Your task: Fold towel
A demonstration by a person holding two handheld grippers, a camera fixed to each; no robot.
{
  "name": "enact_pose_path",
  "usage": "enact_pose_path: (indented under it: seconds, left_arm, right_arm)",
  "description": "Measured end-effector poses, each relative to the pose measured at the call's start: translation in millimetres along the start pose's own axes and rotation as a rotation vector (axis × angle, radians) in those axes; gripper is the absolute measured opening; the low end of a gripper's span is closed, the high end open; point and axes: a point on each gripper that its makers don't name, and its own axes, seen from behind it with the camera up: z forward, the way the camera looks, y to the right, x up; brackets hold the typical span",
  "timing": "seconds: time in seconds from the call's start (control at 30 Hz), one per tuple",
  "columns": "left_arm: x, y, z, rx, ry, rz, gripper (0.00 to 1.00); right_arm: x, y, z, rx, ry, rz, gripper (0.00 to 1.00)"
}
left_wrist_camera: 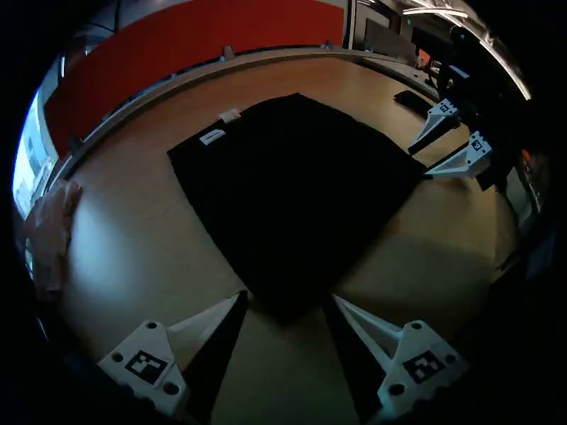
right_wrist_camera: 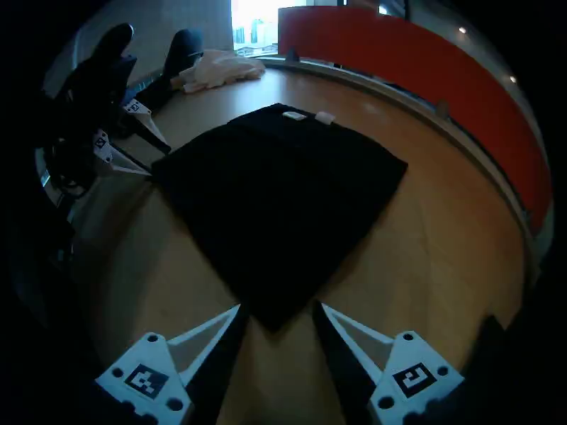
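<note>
A black towel (left_wrist_camera: 298, 191) lies spread flat on the wooden table (left_wrist_camera: 142, 241), with two small white tags (left_wrist_camera: 212, 136) near its far corner. My left gripper (left_wrist_camera: 287, 296) is open low over the table, and the towel's near corner lies between its fingertips. In the right gripper view the same towel (right_wrist_camera: 276, 191) points another corner between the fingertips of my open right gripper (right_wrist_camera: 279, 306). Each gripper also appears across the towel in the other's view: the right gripper (left_wrist_camera: 419, 163) at the towel's right corner, the left gripper (right_wrist_camera: 159, 161) at its left corner.
A crumpled pale pink cloth (right_wrist_camera: 220, 67) sits at the table's far end by a window, also seen as the pink cloth (left_wrist_camera: 49, 227). A red wall panel (left_wrist_camera: 212, 35) runs behind the table's curved edge. A small dark object (left_wrist_camera: 412, 99) lies on the table beyond the right gripper.
</note>
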Motion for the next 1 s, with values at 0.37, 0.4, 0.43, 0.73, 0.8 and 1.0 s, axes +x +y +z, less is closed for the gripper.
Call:
enact_pose_path:
  seconds: [0.37,0.4,0.43,0.73,0.8,1.0]
  left_arm:
    - [1,7.9,-0.4,0.003,-0.006,0.001,0.31]
    - [1,8.0,-0.2,0.005,-0.007,-0.002,0.28]
    - [2,7.9,0.1,0.008,-0.008,-0.007,0.25]
    - [5,6.2,-0.9,0.015,-0.012,-0.038,0.14]
    - [7,5.6,-2.2,0.014,-0.009,-0.047,0.13]
    - [18,4.0,-12.7,0.011,0.011,-0.069,0.13]
  right_arm:
    - [-1,2,-1.3,-0.008,-0.009,0.023,0.28]
    - [-1,2,-1.7,-0.006,-0.010,0.028,0.26]
    - [-1,1,-2.1,-0.003,-0.011,0.033,0.24]
    - [9,-4,-8.2,-0.004,0.024,0.051,0.17]
    - [10,-4,-10.2,-0.006,0.030,0.052,0.17]
    - [19,-3,-19.9,-0.015,0.056,0.066,0.17]
